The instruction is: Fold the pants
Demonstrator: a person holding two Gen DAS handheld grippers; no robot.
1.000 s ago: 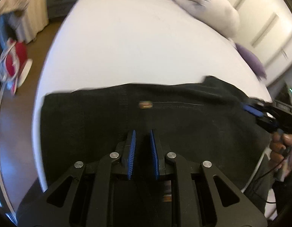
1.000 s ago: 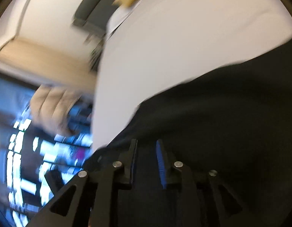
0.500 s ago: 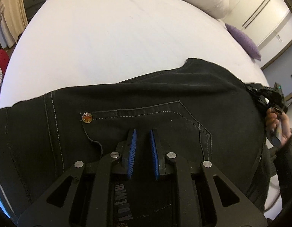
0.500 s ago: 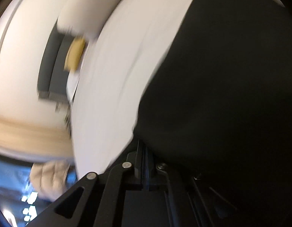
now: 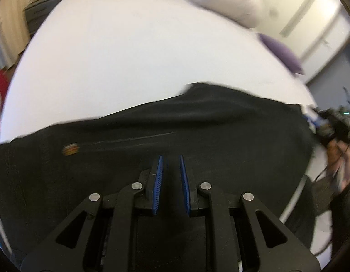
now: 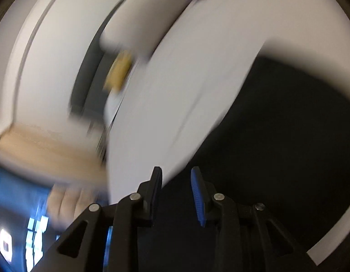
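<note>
1. Since the earlier frame, the right gripper [image 6: 176,174] has swung across the bed edge and its jaws have just been opening; they now stand a little apart with dark cloth behind them, and the blur hides whether any cloth lies between them.
2. The left gripper [image 5: 170,164] keeps a narrow gap between its blue pads [image 5: 157,181], and whether they pinch cloth I cannot tell.
3. Black pants [image 5: 197,131] lie spread across the near side of the white bed [image 5: 134,52], directly under both grippers.
4. A small metal button [image 5: 70,149] shows on the pants, left of the left gripper.
5. At the pants' right end a hand [image 5: 340,158] carries the other gripper.
6. Farther off, a white pillow [image 5: 231,2] and a purple cushion [image 5: 281,52] rest at the bed's far edge.
</note>
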